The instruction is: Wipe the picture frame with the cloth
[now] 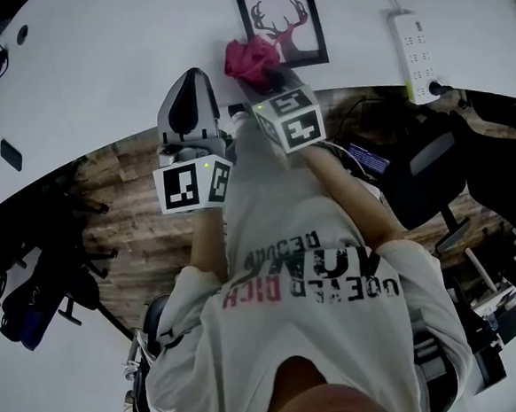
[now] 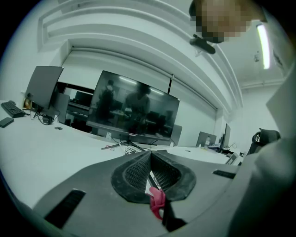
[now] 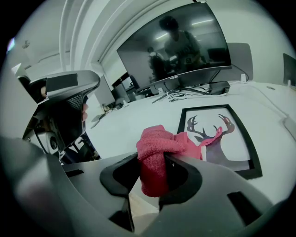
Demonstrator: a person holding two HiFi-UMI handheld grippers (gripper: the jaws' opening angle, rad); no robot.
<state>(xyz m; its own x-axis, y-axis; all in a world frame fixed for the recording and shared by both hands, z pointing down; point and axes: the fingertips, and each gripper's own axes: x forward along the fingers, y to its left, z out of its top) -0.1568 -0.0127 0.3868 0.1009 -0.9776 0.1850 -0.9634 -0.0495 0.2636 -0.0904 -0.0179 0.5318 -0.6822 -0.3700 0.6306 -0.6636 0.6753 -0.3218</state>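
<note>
The black picture frame [image 1: 281, 20] with a deer print lies flat on the white table; in the right gripper view the frame [image 3: 231, 139] sits just past the jaws. My right gripper [image 1: 261, 78] is shut on a bunched pink cloth [image 1: 249, 60], at the frame's near left corner. In its own view the right gripper [image 3: 155, 159] pinches the cloth [image 3: 155, 143], a flap of which overlaps the print. My left gripper [image 1: 192, 78] hovers left of the cloth, apart from it. The left gripper [image 2: 150, 156] has its jaws closed, with a pink sliver showing low in the gap.
A white power strip [image 1: 416, 44] lies at the table's right. A large dark monitor [image 2: 134, 113] with cables stands at the back, a keyboard [image 2: 11, 109] far left. Black office chairs [image 1: 439, 162] stand beside me on the wooden floor [image 1: 132, 226].
</note>
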